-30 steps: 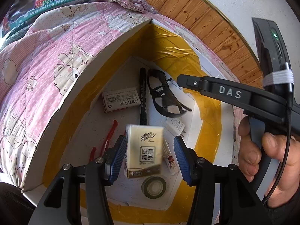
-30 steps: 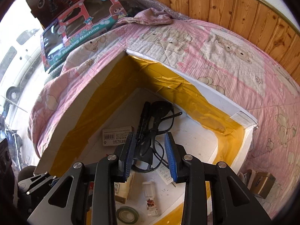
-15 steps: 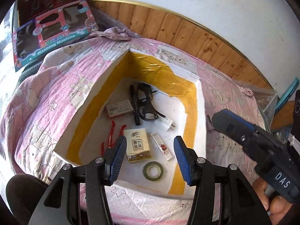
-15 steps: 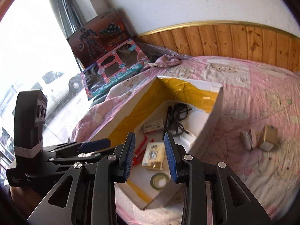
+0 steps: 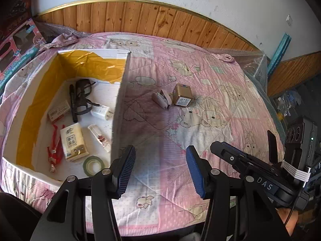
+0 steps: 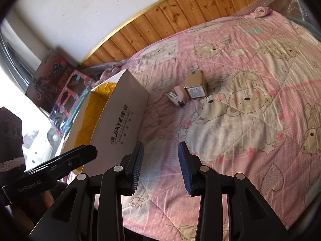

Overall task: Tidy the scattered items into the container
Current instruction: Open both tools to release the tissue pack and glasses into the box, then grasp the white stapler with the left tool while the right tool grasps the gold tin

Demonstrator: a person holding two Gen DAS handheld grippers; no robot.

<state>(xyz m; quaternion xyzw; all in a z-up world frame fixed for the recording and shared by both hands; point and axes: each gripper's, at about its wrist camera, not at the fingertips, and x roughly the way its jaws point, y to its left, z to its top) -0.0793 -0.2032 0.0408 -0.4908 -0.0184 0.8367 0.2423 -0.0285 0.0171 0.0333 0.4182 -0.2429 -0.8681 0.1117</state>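
White box (image 6: 128, 120) reads "JIAYE"; other gripper (image 5: 266, 180) reads "DAS".

The left gripper (image 5: 160, 168) hangs above the pink quilt (image 5: 200, 120), its blue-padded jaws spread wide with nothing between them. The right gripper (image 6: 160, 166) hovers over the same quilt, jaws likewise parted and empty. In the left wrist view it sits lower right over the quilt's edge.
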